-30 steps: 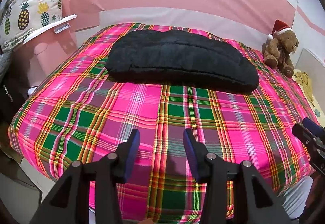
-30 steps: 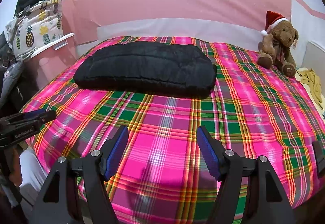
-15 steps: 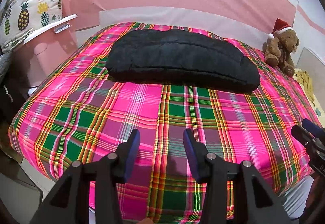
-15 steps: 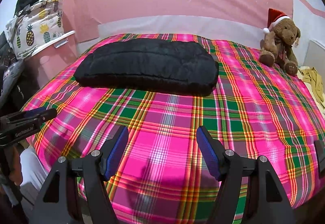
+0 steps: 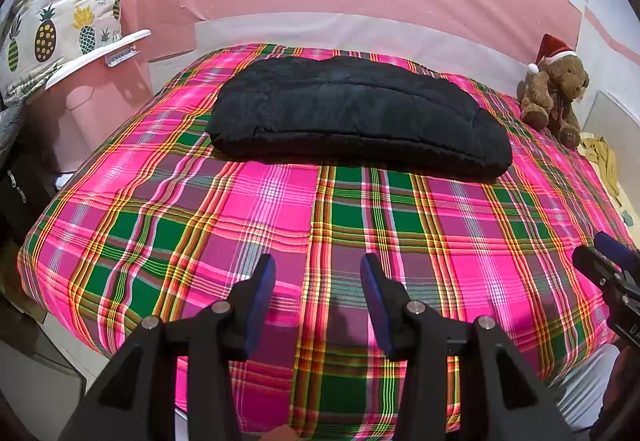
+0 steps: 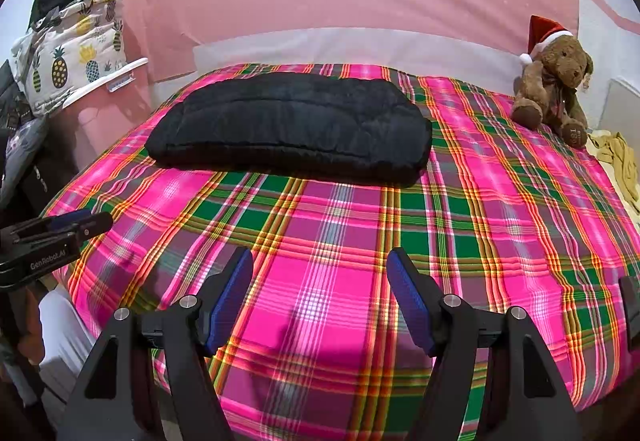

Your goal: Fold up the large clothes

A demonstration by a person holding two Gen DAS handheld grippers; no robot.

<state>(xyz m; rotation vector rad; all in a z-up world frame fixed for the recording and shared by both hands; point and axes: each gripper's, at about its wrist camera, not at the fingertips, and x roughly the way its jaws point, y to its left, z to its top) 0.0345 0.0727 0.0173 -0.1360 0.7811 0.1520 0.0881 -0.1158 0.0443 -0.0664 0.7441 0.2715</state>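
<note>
Hovering over the near edge of the bed point(image 5: 280, 209), the left gripper point(image 5: 318, 277) and the right gripper point(image 6: 320, 273) both have their jaws apart and hold nothing. The black padded garment point(image 5: 352, 117) lies well ahead of both grippers, near the far side of the plaid cover, already in a compact bundle. To fold it well, I think each gripper should reach forward to one near corner, pinch only the top layer, and lift evenly. A teddy bear point(image 6: 554, 81) sits far to the right.

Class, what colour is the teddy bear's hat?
Red with white trim, on the teddy bear's hat; clearest in the right wrist view.
</note>
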